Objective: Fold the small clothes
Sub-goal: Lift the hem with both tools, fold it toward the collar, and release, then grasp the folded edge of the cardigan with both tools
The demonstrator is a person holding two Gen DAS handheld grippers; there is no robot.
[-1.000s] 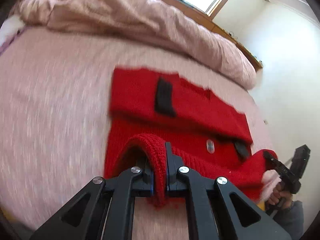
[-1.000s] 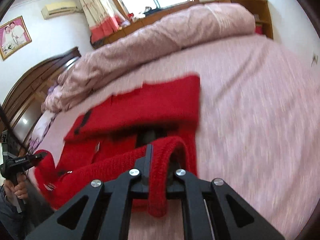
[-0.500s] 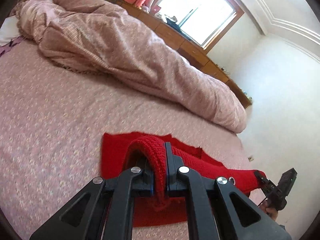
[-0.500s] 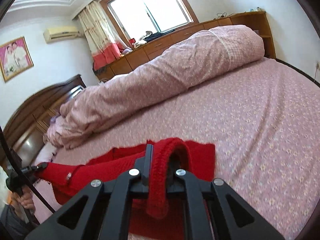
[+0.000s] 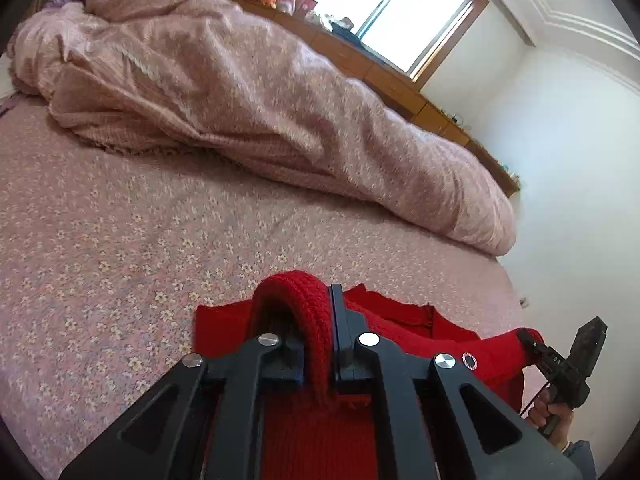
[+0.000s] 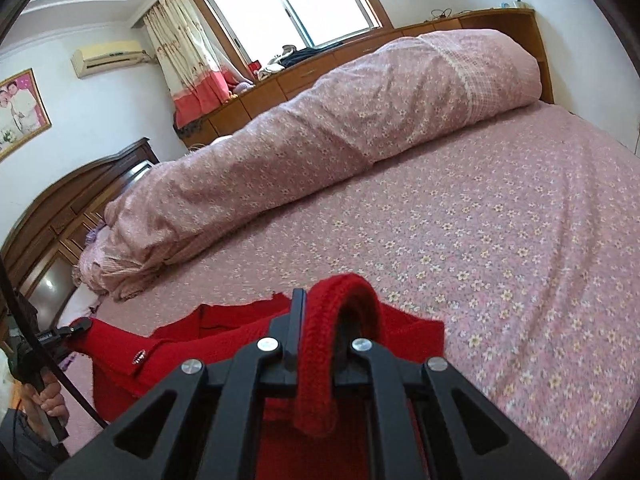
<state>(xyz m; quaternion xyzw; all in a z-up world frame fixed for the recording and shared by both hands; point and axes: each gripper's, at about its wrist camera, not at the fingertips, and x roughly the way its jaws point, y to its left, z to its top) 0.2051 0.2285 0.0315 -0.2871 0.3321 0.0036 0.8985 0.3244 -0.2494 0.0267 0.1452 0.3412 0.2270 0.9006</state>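
A small red knit sweater lies on the bed, its near hem lifted. My left gripper is shut on the hem's left corner, a thick red knit fold bulging over the fingers. My right gripper is shut on the other corner of the sweater. Each view shows the other gripper off to the side, pinching the red cloth: the right one in the left wrist view, the left one in the right wrist view. The hem hangs stretched between them above the rest of the sweater.
The bed has a pink flowered sheet. A rolled pink quilt lies along the far side, also in the right wrist view. Wooden cabinets and a window stand behind it. A dark headboard is at the left.
Both grippers have carried the held hem forward and up over the sweater. The flat sweater with its black patches, once plain in view, is now mostly hidden below the grippers.
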